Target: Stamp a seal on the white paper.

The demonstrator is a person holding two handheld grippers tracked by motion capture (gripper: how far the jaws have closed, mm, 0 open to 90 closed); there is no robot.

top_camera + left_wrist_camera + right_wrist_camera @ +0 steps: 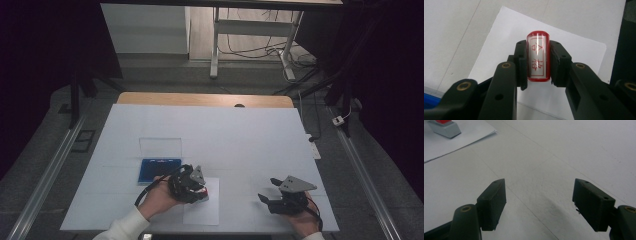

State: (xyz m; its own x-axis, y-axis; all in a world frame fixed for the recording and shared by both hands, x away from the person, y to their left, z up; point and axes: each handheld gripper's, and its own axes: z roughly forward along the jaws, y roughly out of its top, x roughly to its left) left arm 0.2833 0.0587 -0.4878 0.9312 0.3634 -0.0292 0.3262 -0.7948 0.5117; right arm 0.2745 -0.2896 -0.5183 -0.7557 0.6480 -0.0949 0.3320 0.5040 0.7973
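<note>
Left gripper (537, 58) clamped on red seal stamp (537, 56), above paper sheet (576, 47) near table edge. Right gripper (539, 202) wide open, empty. Risk: smooth barrel slipping, tilted press smudging print.

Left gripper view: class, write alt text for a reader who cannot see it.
Two black jaws of the left gripper are shut on a clear stamp with red ends and red characters. Beneath it lies a white sheet of paper on a white table.

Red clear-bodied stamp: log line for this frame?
left gripper: shut on red clear-bodied stamp | over white paper sheet | right gripper: open, idle
</note>
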